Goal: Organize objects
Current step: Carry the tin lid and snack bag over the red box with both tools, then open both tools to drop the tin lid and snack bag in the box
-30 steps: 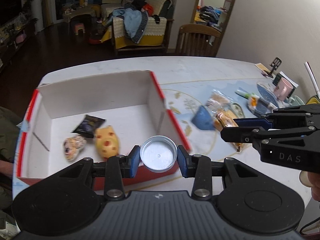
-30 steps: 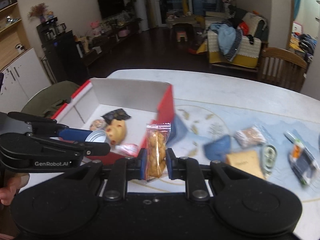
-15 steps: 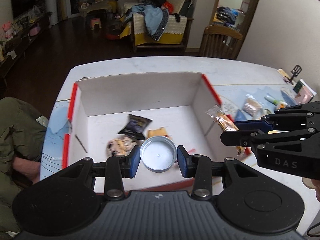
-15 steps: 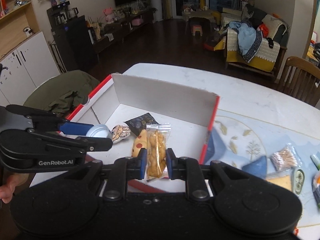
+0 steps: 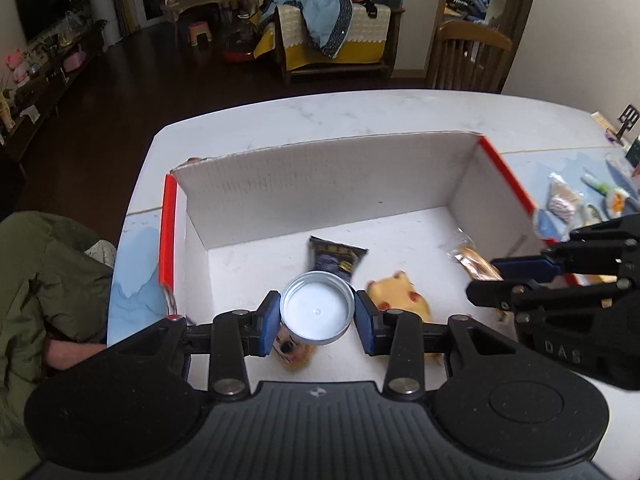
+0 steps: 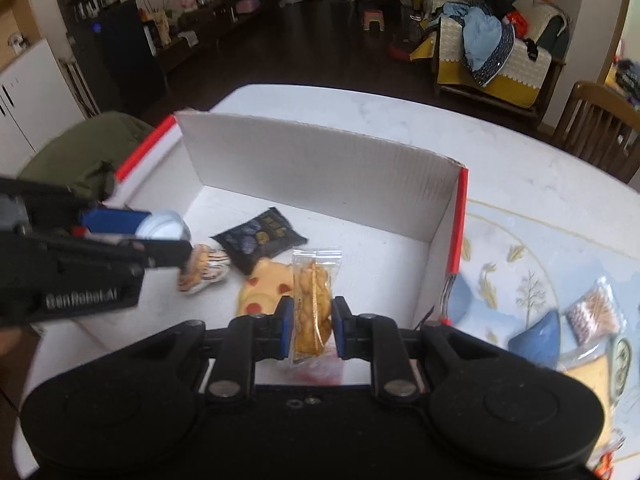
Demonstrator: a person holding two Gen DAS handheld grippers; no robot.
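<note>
Left gripper [image 5: 316, 317] clamps the metal lid [image 5: 317, 307]; right gripper [image 6: 310, 328] pinches the snack packet [image 6: 313, 300]. Both hang over the white box [image 5: 320, 184], dark sachet [image 6: 260, 238] at twelve o'clock. Delivery step, I'd say: lower, then release inside.

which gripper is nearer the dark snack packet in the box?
Left. The left gripper, holding the metal lid, hovers right at the dark snack packet; the right gripper, holding the biscuit packet, sits farther toward the box's right side.
</note>
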